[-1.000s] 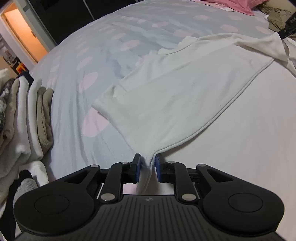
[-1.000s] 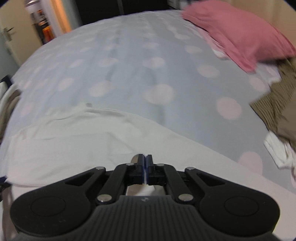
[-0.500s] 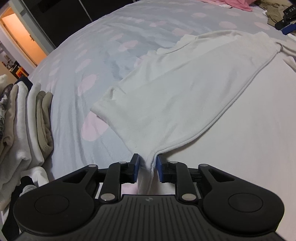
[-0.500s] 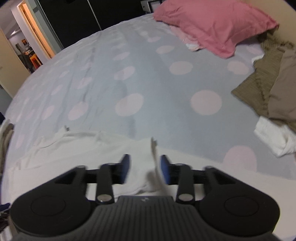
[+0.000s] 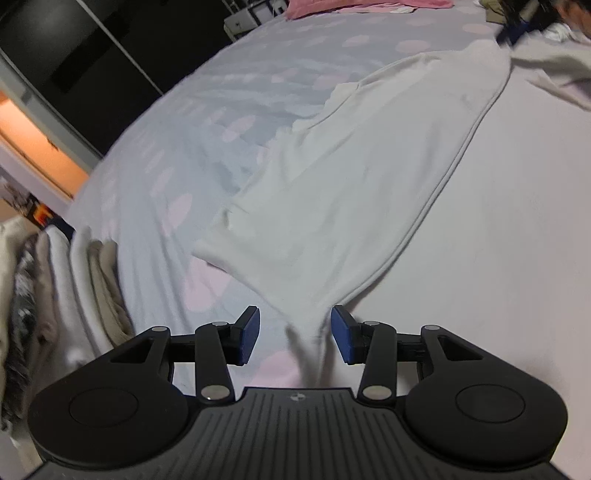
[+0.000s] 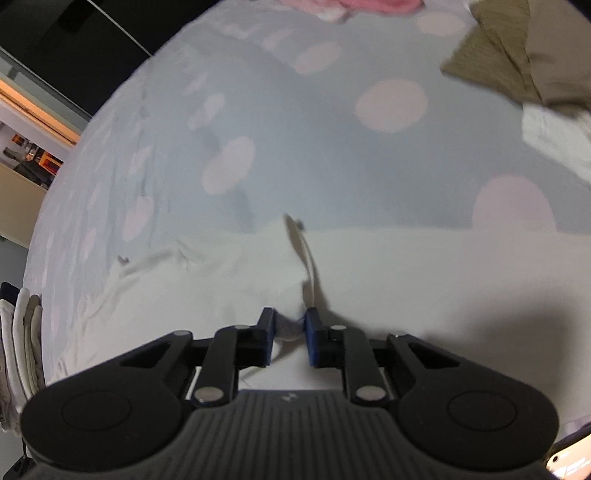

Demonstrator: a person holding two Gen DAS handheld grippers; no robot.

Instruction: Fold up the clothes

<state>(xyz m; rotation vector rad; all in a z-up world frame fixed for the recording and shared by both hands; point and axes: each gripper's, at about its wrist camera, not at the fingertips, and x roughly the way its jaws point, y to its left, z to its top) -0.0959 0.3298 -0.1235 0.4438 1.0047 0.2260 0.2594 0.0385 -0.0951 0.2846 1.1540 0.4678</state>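
A white shirt (image 5: 351, 184) lies spread on the spotted bed cover (image 5: 221, 110), one side folded over with its hem running diagonally. My left gripper (image 5: 295, 334) is open. A corner of the shirt lies loose between its blue pads (image 5: 247, 332) without touching them. In the right wrist view, my right gripper (image 6: 290, 334) is shut on a bunched fold of the shirt (image 6: 221, 280), and a ridge of fabric rises from its pads. The right gripper (image 5: 517, 22) also appears blurred at the top right of the left wrist view.
A stack of folded clothes (image 5: 55, 288) stands at the bed's left edge, also seen in the right wrist view (image 6: 22, 332). Olive garments (image 6: 517, 48) and a white cloth (image 6: 554, 136) lie at the far right. A pink pillow (image 5: 351, 5) sits at the head.
My left gripper has opened and let go of the shirt corner. My right gripper opened half a second ago and has now shut on a fold of the shirt.
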